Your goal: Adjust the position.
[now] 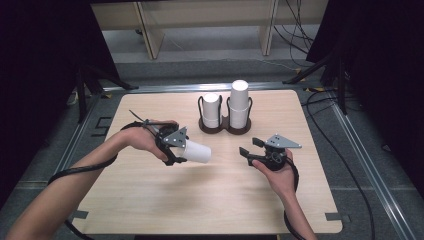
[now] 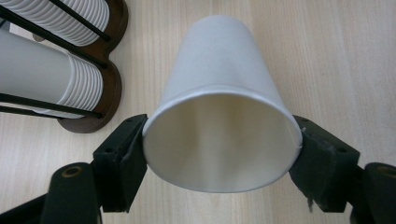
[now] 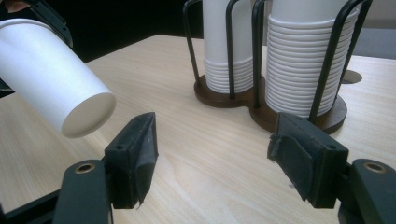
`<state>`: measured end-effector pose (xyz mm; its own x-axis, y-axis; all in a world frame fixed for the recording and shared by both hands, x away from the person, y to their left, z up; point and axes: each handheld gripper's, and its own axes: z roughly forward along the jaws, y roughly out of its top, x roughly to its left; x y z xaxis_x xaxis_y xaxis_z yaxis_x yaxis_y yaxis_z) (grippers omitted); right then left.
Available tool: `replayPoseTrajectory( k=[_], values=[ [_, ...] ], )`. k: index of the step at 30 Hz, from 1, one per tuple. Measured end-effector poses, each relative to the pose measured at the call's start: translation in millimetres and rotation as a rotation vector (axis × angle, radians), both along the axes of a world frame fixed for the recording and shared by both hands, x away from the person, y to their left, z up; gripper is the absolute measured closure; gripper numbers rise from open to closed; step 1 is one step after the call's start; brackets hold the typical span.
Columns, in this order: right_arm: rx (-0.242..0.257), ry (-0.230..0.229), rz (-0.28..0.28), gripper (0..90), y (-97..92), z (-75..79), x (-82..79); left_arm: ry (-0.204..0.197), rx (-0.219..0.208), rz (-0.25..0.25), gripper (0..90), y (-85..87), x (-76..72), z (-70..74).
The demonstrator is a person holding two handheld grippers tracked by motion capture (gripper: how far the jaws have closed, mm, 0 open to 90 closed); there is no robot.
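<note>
High view: our left gripper [image 1: 181, 150] clamps a cup [image 1: 196, 151] sideways over the desk [image 1: 210, 195]; right gripper [image 1: 251, 146] gapes empty.

My jaw pads [image 2: 122, 163] are matt black, slightly rough rubbery plastic with frayed edges. The cup [image 2: 219, 116] I clamp looks like smooth white paper, faintly satin inside. The table [image 2: 327, 56] is pale, matt wood grain; the cup rack [image 3: 261, 109] has a dark glossy wooden base and black wire.

Grey floor [image 1: 350, 165], pale shelving [image 1: 200, 20]
</note>
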<state>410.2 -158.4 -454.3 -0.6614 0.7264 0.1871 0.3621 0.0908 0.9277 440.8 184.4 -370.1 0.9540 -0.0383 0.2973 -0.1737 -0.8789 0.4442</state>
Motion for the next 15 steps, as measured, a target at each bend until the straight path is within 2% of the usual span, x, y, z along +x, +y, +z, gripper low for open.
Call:
replayPoseTrajectory(
  k=[1,2,5,7,8,10,11,12,14,15],
  values=[
    [-0.021,-0.022,0.001,31.4,-0.8,0.2,1.2,0.001,0.007,-0.001,25.4,-0.9,-0.2,0.6],
    [-0.025,-0.024,-0.003,31.4,-0.4,0.3,1.4,0.002,0.008,-0.005,25.4,-1.9,-0.5,0.7],
    [-0.027,-0.008,-0.002,31.4,1.5,1.4,-0.3,0.003,0.026,-0.014,25.4,-4.5,-0.8,1.5],
    [-0.010,-0.002,0.017,31.4,2.8,1.5,-0.4,0.003,0.039,-0.018,25.4,-5.2,-0.8,2.1],
    [-0.018,-0.016,0.020,31.4,3.2,1.6,0.0,0.006,0.053,-0.021,25.4,-5.7,-1.1,2.9],
    [-0.022,-0.011,0.024,31.4,3.5,1.9,-0.5,0.012,0.057,-0.016,25.4,-7.0,-1.7,2.4],
    [-0.024,0.001,0.024,31.4,5.8,2.7,-2.1,0.011,0.071,-0.020,25.4,-8.1,-1.2,2.9],
    [-0.025,-0.019,0.038,31.4,6.3,2.3,-0.1,0.010,0.079,-0.020,25.4,-8.6,-1.0,3.4],
    [-0.035,-0.010,0.037,31.4,6.8,3.1,-0.7,0.011,0.088,-0.021,25.5,-9.0,-0.8,4.0],
    [-0.039,-0.020,0.039,31.4,8.3,3.3,-0.4,0.011,0.108,-0.021,25.5,-9.9,-0.7,4.8]
  ],
)
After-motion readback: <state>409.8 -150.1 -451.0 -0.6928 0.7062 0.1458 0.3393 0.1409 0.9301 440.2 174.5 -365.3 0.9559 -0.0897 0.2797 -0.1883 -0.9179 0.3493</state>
